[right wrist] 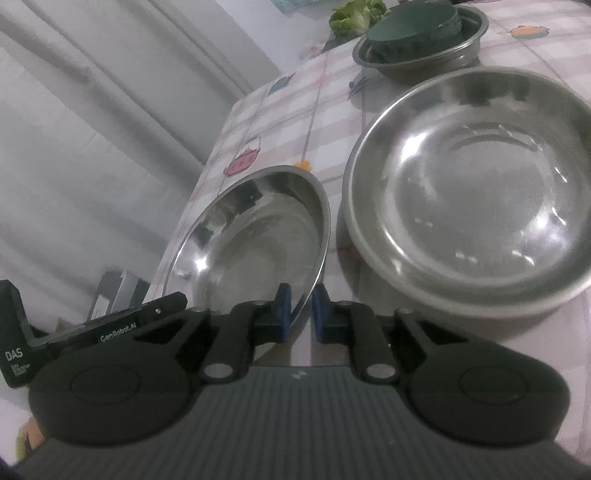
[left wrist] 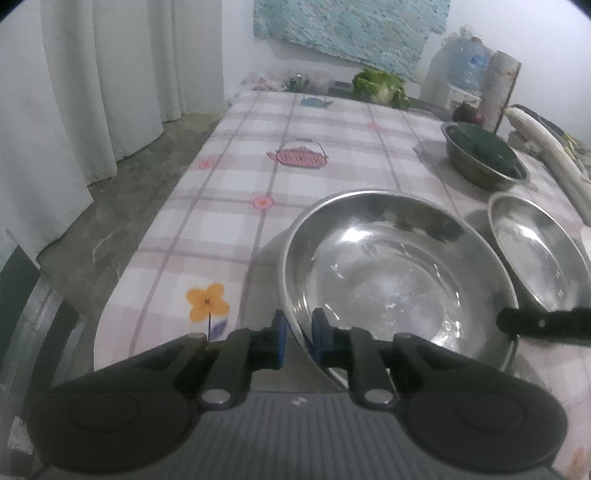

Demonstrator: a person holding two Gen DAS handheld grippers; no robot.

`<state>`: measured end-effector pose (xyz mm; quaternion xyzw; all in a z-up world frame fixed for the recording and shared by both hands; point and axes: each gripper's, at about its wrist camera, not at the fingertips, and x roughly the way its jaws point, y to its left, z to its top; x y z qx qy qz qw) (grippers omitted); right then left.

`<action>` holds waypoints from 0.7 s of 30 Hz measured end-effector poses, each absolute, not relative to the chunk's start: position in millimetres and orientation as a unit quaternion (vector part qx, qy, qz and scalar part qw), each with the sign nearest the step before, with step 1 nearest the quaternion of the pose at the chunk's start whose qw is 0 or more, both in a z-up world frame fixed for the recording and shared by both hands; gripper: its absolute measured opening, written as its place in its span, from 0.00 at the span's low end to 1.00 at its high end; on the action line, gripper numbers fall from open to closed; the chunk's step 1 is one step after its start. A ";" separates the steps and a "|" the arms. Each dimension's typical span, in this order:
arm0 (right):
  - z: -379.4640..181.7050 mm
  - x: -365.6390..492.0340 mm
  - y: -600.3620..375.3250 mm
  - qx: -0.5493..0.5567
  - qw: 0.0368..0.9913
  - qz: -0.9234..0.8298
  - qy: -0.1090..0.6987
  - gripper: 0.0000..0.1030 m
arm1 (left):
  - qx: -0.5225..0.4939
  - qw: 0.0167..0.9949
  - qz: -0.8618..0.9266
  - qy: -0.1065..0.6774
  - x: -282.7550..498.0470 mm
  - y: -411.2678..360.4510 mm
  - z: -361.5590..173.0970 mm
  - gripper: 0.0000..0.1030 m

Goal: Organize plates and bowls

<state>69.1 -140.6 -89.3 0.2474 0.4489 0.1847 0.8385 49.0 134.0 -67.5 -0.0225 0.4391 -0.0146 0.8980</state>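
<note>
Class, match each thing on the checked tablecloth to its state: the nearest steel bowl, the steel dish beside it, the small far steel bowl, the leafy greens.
Things:
1. nearest steel bowl
2. steel dish beside it
3. small far steel bowl
4. leafy greens

States:
a. holds a dark green round object
b. farthest back
c. rim pinched by left gripper and right gripper
d. empty, ungripped

Pairs: 1-c, 2-d, 3-a, 4-b

The right gripper [right wrist: 298,314] clamps its blue pads on the near rim of a tilted steel plate [right wrist: 255,236]. Right of it a larger steel bowl [right wrist: 469,192] sits on the checked tablecloth [right wrist: 288,110]; beyond, a smaller bowl [right wrist: 421,55] holds a dark green lid [right wrist: 410,31].
</note>
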 end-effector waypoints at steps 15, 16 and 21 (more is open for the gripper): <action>-82.4 49.2 -138.7 0.206 0.833 0.221 0.464 0.14 | -0.039 0.896 -0.022 0.442 19.2 153.7 -58.4 0.35; -82.0 51.4 -138.9 0.204 0.836 0.217 0.461 0.14 | -0.041 0.896 -0.023 0.441 22.7 154.7 -58.4 0.35; -87.4 63.2 -143.4 0.219 0.841 0.194 0.454 0.15 | -0.031 0.899 -0.014 0.436 43.2 149.5 -65.2 0.36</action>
